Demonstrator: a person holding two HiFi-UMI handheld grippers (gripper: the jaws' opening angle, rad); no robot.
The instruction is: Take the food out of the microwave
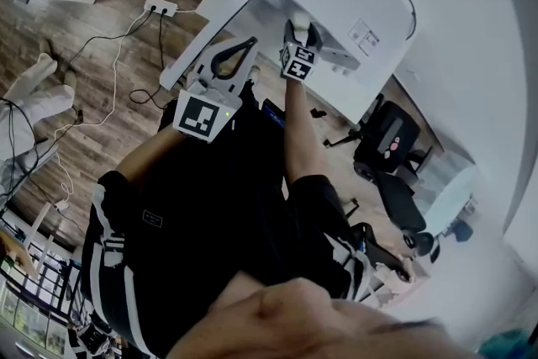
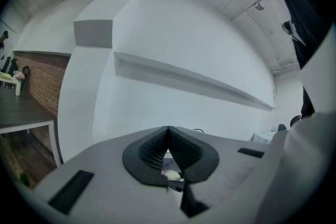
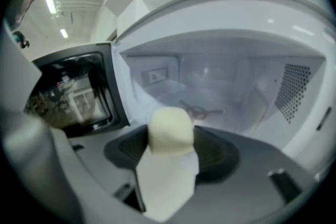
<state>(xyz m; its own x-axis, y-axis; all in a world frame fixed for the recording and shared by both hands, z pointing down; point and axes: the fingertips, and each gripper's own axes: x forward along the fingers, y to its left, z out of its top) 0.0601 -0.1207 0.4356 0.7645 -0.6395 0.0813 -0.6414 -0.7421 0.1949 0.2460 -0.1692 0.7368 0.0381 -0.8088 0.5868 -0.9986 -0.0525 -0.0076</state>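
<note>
The room has a wood-plank floor (image 1: 109,71) with a white power strip (image 1: 160,7) and trailing cables, well apart from the microwave (image 3: 226,76). 2 black office chairs (image 1: 388,139) stand on its other side. A brick wall (image 2: 44,81) backs a dark surface (image 2: 21,113). The microwave is white, its door (image 3: 73,92) swung open at the left of the cavity. A small label (image 1: 363,34) is too small to read.

The right gripper (image 3: 173,139) jaws pinch the pale food (image 3: 169,129), held over white paper (image 3: 168,176) just in front of the cavity. The left gripper (image 2: 168,136) jaws are pressed together, holding nothing.
</note>
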